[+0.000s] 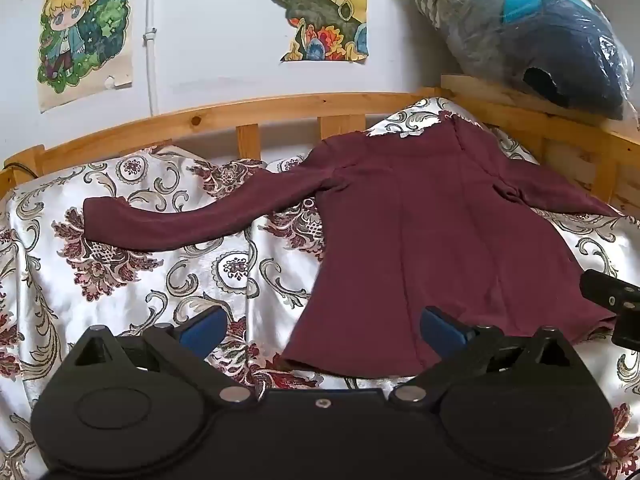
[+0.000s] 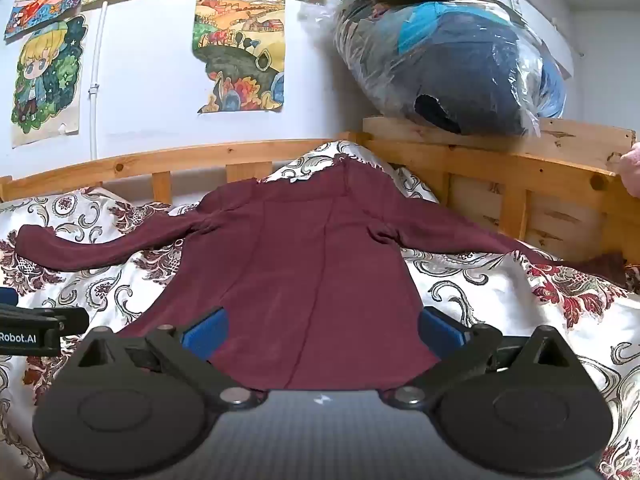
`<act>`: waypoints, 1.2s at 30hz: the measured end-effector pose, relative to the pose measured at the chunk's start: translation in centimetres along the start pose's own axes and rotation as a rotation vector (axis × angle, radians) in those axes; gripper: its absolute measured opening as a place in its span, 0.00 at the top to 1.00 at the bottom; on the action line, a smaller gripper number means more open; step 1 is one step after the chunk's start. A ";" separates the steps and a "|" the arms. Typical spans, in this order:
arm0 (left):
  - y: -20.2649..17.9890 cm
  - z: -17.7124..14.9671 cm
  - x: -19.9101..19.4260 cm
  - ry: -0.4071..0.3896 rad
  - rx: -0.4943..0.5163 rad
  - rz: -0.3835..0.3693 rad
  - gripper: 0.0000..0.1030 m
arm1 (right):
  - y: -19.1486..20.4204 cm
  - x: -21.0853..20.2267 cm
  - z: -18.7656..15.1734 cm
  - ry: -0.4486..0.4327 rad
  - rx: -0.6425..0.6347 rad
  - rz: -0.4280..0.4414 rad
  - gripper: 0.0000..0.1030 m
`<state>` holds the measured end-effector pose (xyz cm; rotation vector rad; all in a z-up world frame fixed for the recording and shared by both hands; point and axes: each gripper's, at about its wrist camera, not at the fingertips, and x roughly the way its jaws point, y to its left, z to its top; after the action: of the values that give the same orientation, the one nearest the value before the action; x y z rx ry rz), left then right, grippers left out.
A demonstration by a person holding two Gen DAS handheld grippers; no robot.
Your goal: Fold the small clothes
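Two views. Left wrist: my left gripper [image 1: 324,326] hangs with fingers spread apart at the hem corner of the maroon top [image 1: 420,232], flat on the floral bedspread [image 1: 132,280]. Right wrist: my right gripper [image 2: 324,332], fingers also apart, holds nothing over the hem.

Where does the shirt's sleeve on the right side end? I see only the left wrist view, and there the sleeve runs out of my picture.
Observer: The sleeve lies flat, and its cuff ends close by the wooden bed frame.
Operator: Is the right gripper open? I see only its edge.
Observer: Yes. The right gripper is open over the hem of the maroon shirt, holding nothing.
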<state>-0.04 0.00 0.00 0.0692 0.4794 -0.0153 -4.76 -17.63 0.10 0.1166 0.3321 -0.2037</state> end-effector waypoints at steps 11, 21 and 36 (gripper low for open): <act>-0.2 0.2 -0.2 0.014 -0.008 -0.002 0.01 | 0.3 -0.1 0.0 -0.002 -0.001 0.003 0.00; -0.1 0.1 0.1 0.015 -0.011 -0.003 0.01 | 0.6 0.0 -0.1 0.001 0.002 0.004 0.00; 0.0 -0.5 0.6 0.022 -0.013 -0.009 0.01 | 0.8 0.0 -0.2 0.002 0.004 0.006 0.00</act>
<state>0.28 0.03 -0.68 0.0544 0.5014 -0.0206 -4.64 -16.82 0.00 0.1218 0.3331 -0.1979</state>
